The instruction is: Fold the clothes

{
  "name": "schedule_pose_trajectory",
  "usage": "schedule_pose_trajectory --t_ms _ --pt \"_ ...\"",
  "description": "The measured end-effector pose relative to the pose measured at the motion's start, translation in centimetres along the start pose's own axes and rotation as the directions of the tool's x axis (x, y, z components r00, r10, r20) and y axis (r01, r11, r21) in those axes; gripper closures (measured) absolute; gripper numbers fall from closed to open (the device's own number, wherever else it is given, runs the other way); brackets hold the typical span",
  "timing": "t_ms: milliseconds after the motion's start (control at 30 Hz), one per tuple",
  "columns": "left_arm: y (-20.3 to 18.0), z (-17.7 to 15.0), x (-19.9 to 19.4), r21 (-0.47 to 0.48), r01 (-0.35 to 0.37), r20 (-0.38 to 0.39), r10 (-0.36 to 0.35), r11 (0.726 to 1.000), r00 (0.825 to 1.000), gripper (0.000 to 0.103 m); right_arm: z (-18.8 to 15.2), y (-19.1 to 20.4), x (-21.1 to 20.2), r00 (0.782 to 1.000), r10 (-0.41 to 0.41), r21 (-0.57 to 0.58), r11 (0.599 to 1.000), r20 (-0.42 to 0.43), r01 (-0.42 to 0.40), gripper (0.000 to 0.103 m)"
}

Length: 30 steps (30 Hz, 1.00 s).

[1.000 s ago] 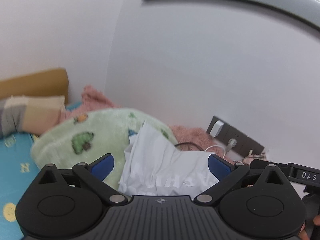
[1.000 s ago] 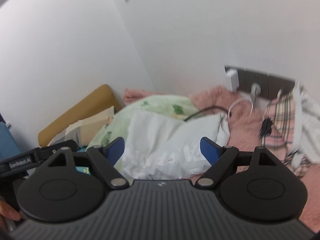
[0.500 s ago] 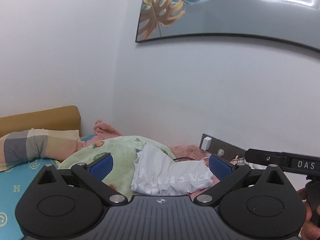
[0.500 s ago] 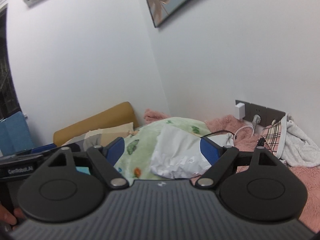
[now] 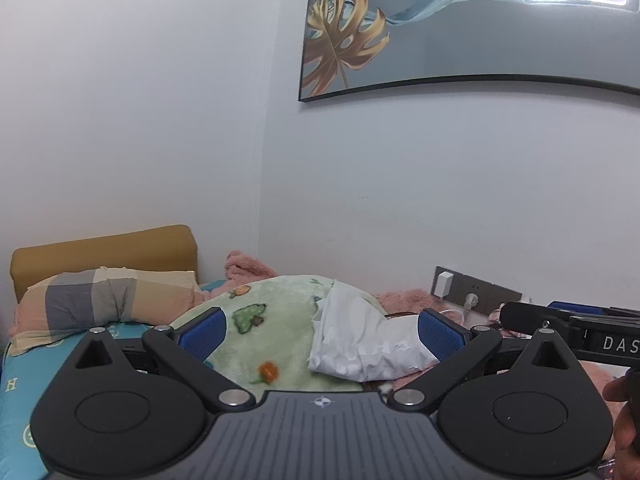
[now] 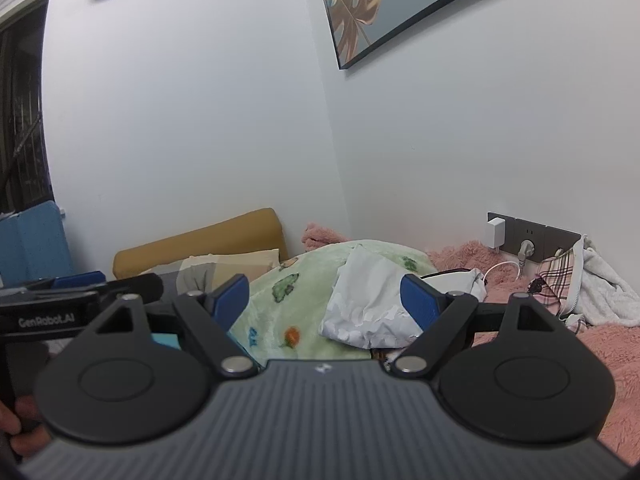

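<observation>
My left gripper (image 5: 320,334) is open and holds nothing. It points toward the head of a bed. My right gripper (image 6: 326,300) is open and empty as well, held beside the left one. Ahead of both lies a crumpled white plastic bag (image 5: 360,344) (image 6: 368,304) on a green fleece blanket (image 5: 272,320) (image 6: 296,280) with animal prints. A plaid garment (image 6: 556,276) and a white fluffy garment (image 6: 604,292) lie against the wall at the right. Each gripper shows at the edge of the other's view, held by a hand (image 6: 20,432).
A checked pillow (image 5: 96,300) and a mustard headboard cushion (image 5: 104,248) sit at the left. A pink fuzzy blanket (image 6: 608,352) covers the right side. A wall socket strip (image 6: 532,236) with a charger and cable is behind. A framed leaf picture (image 5: 460,24) hangs above.
Both grippers have tilted upward and drawn back from the bed, so more wall and the picture show. The white bag now looks smaller and farther. Both stay open.
</observation>
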<state>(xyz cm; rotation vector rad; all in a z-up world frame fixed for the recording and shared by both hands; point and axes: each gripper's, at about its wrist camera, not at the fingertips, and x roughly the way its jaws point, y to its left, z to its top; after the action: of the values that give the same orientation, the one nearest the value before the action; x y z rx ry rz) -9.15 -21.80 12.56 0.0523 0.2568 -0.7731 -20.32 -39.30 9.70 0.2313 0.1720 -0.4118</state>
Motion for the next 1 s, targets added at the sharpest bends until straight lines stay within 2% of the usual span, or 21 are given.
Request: schedule_pose_trajectory --t_ms 367,667,1000 --pt "1.5 -2.5 1.0 -0.016 -0.035 -0.007 0.034 0.999 0.999 0.0 -2.4 1.4 1.2 1.0 -0.011 -0.036 0.999 0.025 0.012 0.019" --pt "2.2 -4.2 1.8 -0.023 -0.045 -0.005 0.045 0.999 0.999 0.0 -4.8 1.5 3.3 1.0 -0.026 -0.025 0.999 0.001 0.026 0.019" --pt "2.2 -5.3 2.4 -0.023 -0.046 -0.017 0.046 0.999 0.999 0.0 -5.9 1.9 4.1 0.999 -0.043 -0.047 0.998 0.006 0.044 0.019"
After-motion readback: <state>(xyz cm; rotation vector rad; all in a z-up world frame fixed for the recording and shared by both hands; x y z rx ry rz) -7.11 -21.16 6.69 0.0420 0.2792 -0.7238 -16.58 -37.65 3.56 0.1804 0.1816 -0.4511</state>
